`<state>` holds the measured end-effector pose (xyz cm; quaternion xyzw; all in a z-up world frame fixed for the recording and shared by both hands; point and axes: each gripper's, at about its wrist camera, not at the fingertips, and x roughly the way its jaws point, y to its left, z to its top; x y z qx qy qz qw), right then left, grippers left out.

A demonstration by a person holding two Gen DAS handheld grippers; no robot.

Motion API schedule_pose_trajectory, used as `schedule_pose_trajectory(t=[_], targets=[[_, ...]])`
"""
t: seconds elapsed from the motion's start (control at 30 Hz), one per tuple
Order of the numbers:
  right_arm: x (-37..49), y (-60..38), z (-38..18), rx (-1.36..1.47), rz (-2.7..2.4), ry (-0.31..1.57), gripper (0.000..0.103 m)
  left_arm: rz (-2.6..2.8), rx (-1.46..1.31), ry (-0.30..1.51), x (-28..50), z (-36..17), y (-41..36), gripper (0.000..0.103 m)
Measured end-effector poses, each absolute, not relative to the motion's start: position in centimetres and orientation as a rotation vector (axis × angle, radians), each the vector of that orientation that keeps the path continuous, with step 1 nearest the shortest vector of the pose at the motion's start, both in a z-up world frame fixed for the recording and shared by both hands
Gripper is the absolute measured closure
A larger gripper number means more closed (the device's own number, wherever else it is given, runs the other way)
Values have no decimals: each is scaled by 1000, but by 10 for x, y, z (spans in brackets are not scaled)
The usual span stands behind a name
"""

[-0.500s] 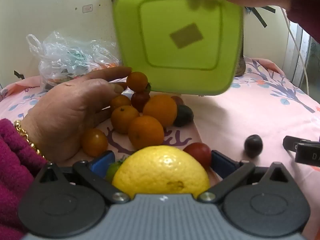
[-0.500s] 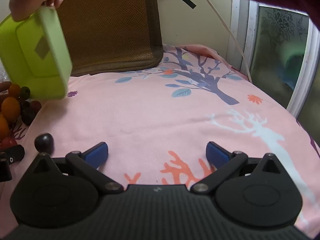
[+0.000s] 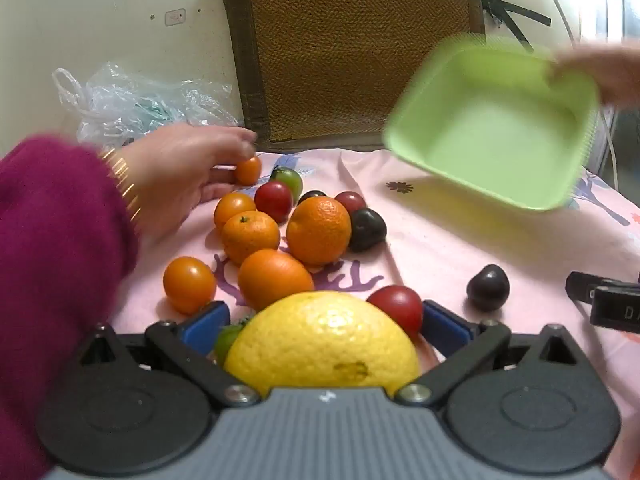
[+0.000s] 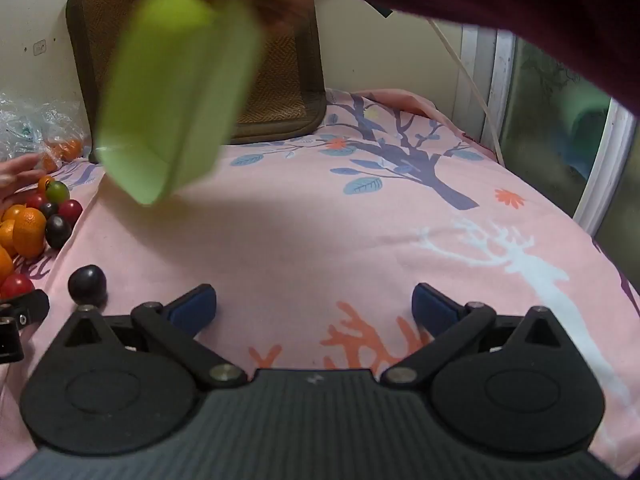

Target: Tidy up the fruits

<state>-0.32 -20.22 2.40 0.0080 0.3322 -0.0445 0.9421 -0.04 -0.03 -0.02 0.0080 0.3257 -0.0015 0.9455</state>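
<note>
My left gripper (image 3: 324, 316) lies open on the pink cloth. A big yellow citrus (image 3: 320, 348) rests between its blue pads without being squeezed, and a red tomato (image 3: 398, 306) sits by the right pad. Beyond it is a pile of oranges (image 3: 318, 230), tomatoes and dark plums. A person's bare hand (image 3: 176, 168) touches a small orange (image 3: 248, 170) at the back of the pile. Another hand holds a green tray (image 3: 492, 128) in the air to the right, blurred in the right wrist view (image 4: 172, 92). My right gripper (image 4: 314, 306) is open with nothing in it.
One dark plum (image 3: 487, 287) lies apart from the pile, also seen as the plum (image 4: 87, 280) left of the right gripper. A clear plastic bag (image 3: 136, 100) and a brown woven mat (image 3: 352, 48) stand against the back wall. A window and cord are at the right.
The green tray has swung from above the fruit pile over to the right and now shows its hollow side. The bare hand has drawn back to the small orange. Both grippers stay still.
</note>
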Motion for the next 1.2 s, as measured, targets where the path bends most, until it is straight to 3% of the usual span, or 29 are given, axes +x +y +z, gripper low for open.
schedule_pose_trajectory(t=[1.2], targets=[[-4, -203, 25, 18, -90, 677, 0, -2, 18, 665, 0, 3, 1, 0]])
